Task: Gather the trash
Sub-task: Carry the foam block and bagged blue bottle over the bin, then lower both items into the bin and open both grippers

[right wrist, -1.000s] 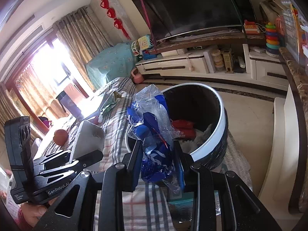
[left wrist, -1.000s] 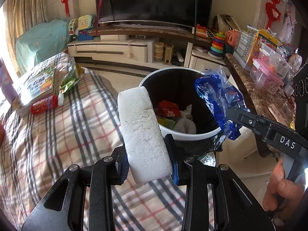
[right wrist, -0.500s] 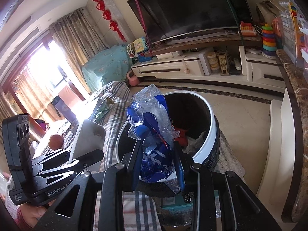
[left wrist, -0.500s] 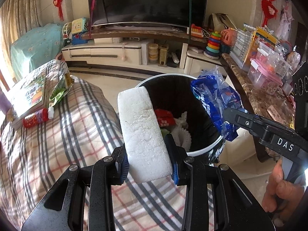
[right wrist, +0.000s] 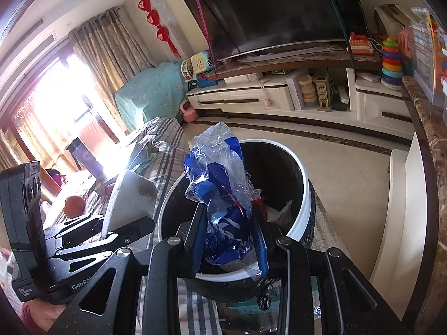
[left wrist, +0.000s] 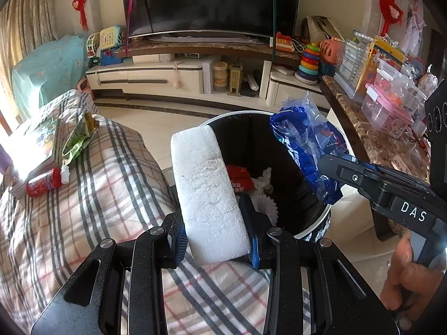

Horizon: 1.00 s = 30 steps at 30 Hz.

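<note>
My left gripper [left wrist: 216, 240] is shut on a white foam block [left wrist: 206, 192], held upright beside the near rim of a black trash bin with a white rim [left wrist: 315, 229]. My right gripper [right wrist: 230, 245] is shut on a crumpled blue and clear plastic bag [right wrist: 223, 195], held over the bin's [right wrist: 303, 209] near edge. The bag also shows in the left wrist view [left wrist: 307, 148] over the bin's right side, and the foam block in the right wrist view [right wrist: 131, 198] to the left of the bin. Red wrappers and white paper [left wrist: 251, 181] lie inside the bin.
A plaid-covered surface [left wrist: 83, 209] lies left of the bin, with a green snack bag [left wrist: 78, 136], a book [left wrist: 36, 145] and a small red bottle [left wrist: 46, 184]. A marble counter with plastic boxes [left wrist: 391, 106] stands on the right. A TV cabinet [left wrist: 181, 75] lines the far wall.
Both grippers have moved forward and a little higher toward the bin, each still holding its item. The bin now sits lower and closer under both.
</note>
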Tool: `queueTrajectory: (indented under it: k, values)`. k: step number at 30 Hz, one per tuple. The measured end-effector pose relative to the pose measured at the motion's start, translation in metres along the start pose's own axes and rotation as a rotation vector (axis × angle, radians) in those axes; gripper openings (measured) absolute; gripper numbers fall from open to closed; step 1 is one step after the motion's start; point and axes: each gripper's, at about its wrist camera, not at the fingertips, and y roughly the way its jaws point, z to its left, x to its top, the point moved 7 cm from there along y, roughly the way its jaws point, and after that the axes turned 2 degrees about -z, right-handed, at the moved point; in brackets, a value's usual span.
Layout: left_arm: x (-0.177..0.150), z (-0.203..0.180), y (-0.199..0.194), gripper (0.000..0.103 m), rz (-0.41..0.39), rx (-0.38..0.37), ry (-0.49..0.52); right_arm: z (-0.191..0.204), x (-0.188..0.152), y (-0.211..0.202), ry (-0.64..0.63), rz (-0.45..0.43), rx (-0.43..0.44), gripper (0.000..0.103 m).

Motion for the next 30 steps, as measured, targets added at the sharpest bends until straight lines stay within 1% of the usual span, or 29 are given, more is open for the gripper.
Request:
queueTrajectory:
  k: [12, 30]
  values:
    - [0.008, -0.003, 0.014, 0.032, 0.016, 0.004, 0.009, -0.004, 0.008, 0.011, -0.006, 0.018, -0.019, 0.031]
    - [0.01, -0.006, 0.03, 0.032, 0.045, 0.01, 0.018, -0.007, 0.014, 0.019, -0.003, 0.032, -0.027, 0.031]
